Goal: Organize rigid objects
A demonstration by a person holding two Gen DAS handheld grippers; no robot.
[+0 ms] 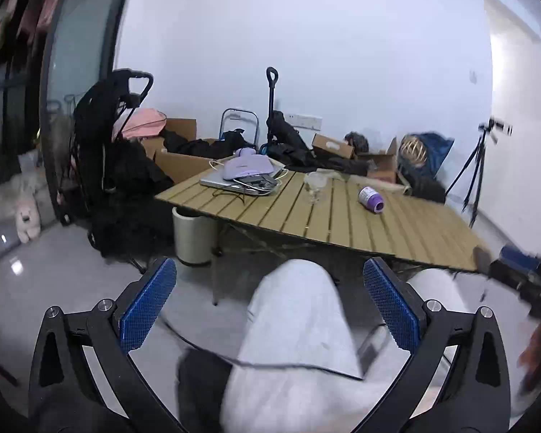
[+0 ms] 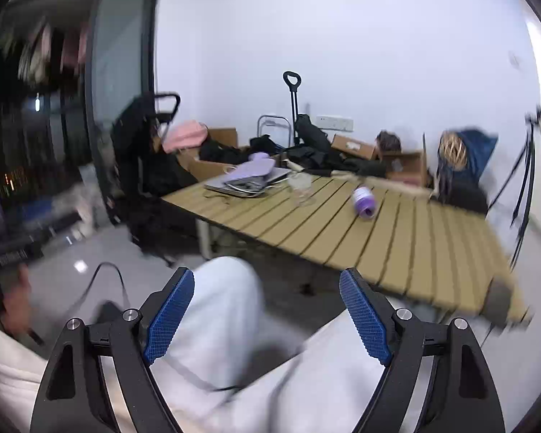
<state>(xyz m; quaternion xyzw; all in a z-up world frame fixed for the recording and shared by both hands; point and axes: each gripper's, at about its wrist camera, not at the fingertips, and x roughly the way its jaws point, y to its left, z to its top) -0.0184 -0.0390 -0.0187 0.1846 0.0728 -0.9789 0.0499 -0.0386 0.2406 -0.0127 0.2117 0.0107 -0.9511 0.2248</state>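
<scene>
A slatted wooden table (image 1: pixel 396 232) stands ahead, also in the right wrist view (image 2: pixel 432 238). On it lie a purple bottle (image 1: pixel 370 198) (image 2: pixel 363 201) on its side, a clear stemmed glass (image 1: pixel 315 187) (image 2: pixel 301 187) upright, and at the far left corner a lilac flat device (image 1: pixel 248 167) (image 2: pixel 250 170) on a silver laptop (image 1: pixel 221 182) (image 2: pixel 227 186) with cables. My left gripper (image 1: pixel 269 294) is open and empty, low above the person's knees, well short of the table. My right gripper (image 2: pixel 267 305) is open and empty, also short of the table.
A white bin (image 1: pixel 193 236) stands under the table's left end. A black stroller (image 1: pixel 108 166), cardboard boxes (image 1: pixel 178 160), dark clothes and a trolley handle (image 1: pixel 271 101) crowd the far wall. A tripod (image 1: pixel 478 169) stands at right. The person's light-trousered legs (image 1: pixel 295 342) lie below the grippers.
</scene>
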